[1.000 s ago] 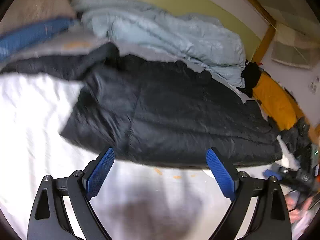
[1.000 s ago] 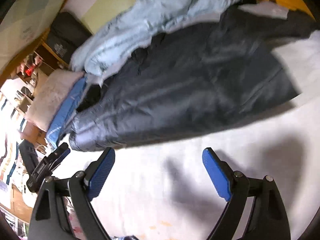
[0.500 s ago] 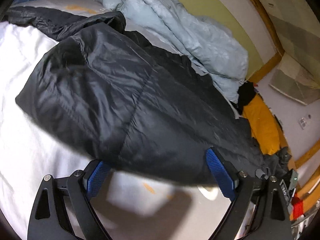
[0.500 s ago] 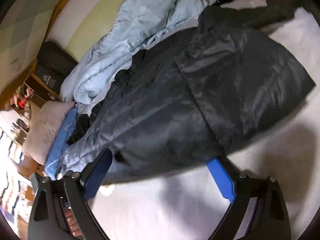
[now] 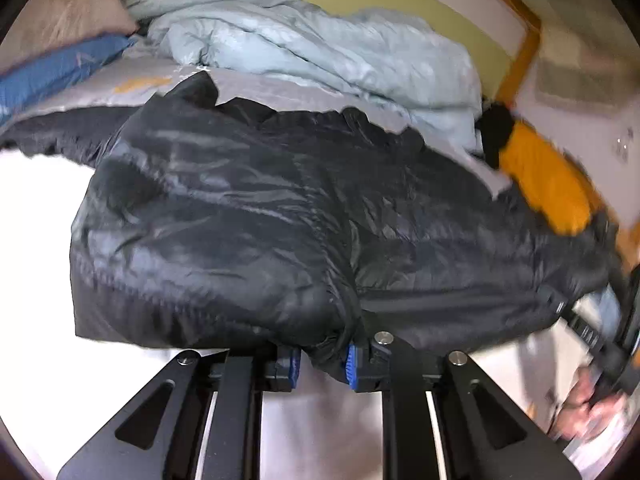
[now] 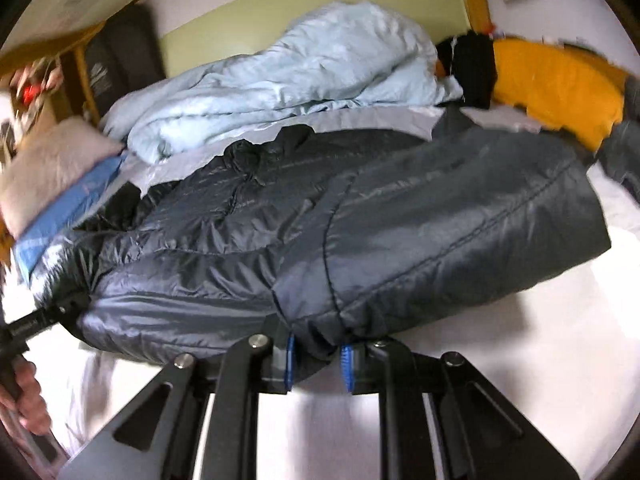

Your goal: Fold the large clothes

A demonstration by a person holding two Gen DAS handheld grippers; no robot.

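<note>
the dark puffy jacket [image 5: 248,216] is lying spread across the white sheet [image 5: 36,216] of the bed, in front of the pale blue duvet [image 5: 312,40]. the left gripper [image 5: 319,362] and the right gripper [image 6: 319,360] are both closing, each with a bunched bit of the jacket's near hem between its blue pads. the fabric is looking slick and only a thin edge is being pinched, so it is likely risking a slip during the lift, or the sheet getting caught underneath.
</note>
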